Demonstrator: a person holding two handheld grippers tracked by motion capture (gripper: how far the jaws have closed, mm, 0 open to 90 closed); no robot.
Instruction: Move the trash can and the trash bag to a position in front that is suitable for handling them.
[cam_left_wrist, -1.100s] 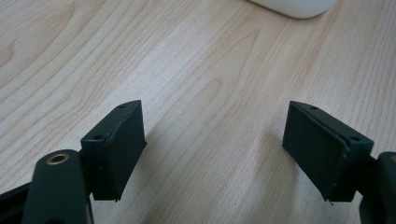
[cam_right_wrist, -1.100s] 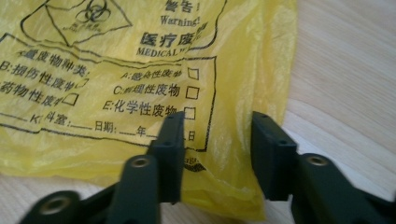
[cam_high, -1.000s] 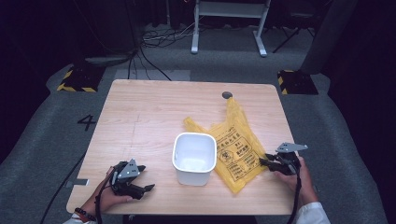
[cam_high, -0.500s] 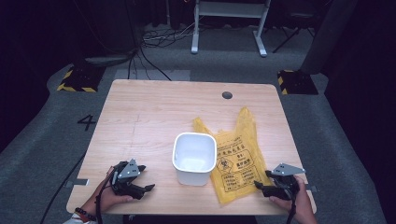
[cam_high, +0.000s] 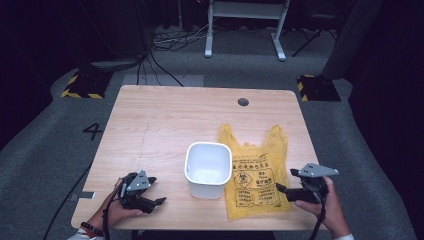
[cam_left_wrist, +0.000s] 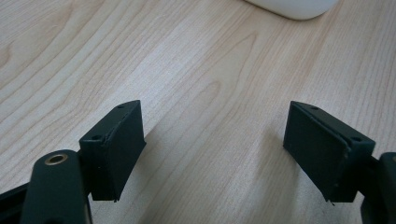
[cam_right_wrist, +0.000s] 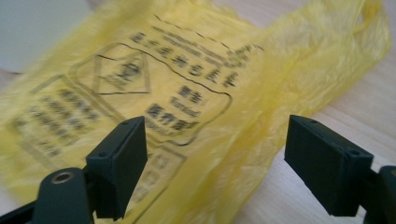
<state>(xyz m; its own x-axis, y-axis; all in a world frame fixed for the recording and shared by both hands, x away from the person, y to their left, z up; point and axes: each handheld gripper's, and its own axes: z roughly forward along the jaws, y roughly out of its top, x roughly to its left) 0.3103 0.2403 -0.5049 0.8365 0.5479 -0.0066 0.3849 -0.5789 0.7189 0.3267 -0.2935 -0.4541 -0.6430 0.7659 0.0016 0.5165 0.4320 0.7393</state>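
Right gripper view: the right gripper (cam_right_wrist: 215, 163) stands spread wide, holding nothing, its jaws straddling the edge of the yellow bag (cam_right_wrist: 196, 93) lying ahead on the table (cam_right_wrist: 336, 112). The left gripper (cam_left_wrist: 212, 154), equally spread, frames bare wood, white bin (cam_left_wrist: 292, 7) beyond.

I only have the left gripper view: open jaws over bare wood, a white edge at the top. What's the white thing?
Observer: A white bin, open top up, standing on the table just right of the left gripper.
Operator: Anything in it?
Observer: In the high view its inside looks empty.
Operator: What else is on the table?
Observer: A yellow plastic bag with black print lies flat on the bin's right side, up against it.
Operator: Where's the right gripper?
Observer: The right gripper is at the bag's right edge, jaws open, holding nothing; the right gripper view shows the bag just beyond them.
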